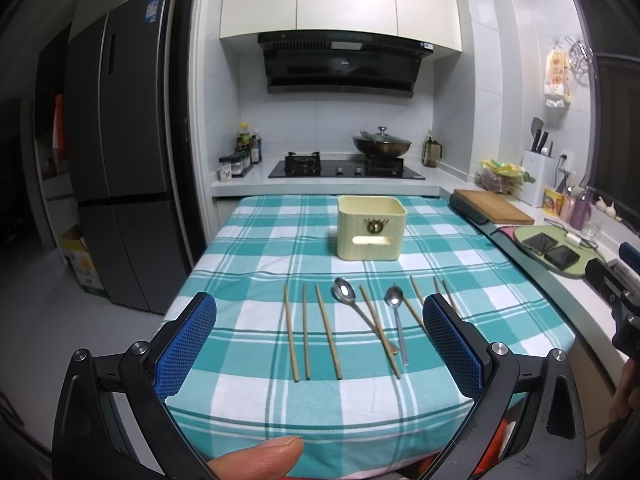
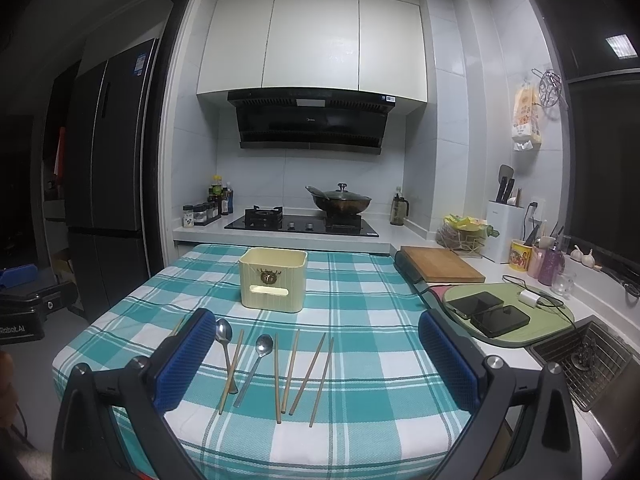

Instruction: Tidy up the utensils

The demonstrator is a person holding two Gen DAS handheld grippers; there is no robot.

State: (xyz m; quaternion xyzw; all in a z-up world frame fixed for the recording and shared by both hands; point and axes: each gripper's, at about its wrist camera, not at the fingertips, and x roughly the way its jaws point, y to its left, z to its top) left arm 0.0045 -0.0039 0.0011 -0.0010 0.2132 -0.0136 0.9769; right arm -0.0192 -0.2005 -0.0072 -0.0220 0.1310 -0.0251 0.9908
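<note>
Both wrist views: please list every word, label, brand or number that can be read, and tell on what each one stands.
"Robot.AI", first letter partly cut off: on the black device at the left edge of the right wrist view.
Blue sticker on the refrigerator: too small to read.
Label and logo on the range hood: blurred.
Hanging bag on the wall: print unreadable.
Yellow cup: print unreadable.

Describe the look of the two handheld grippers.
Both the left gripper and the right gripper have black angular frames with silver round bolts at the joints, and fingers faced with blue dimpled pads. No sleeve or cable shows on either.
</note>
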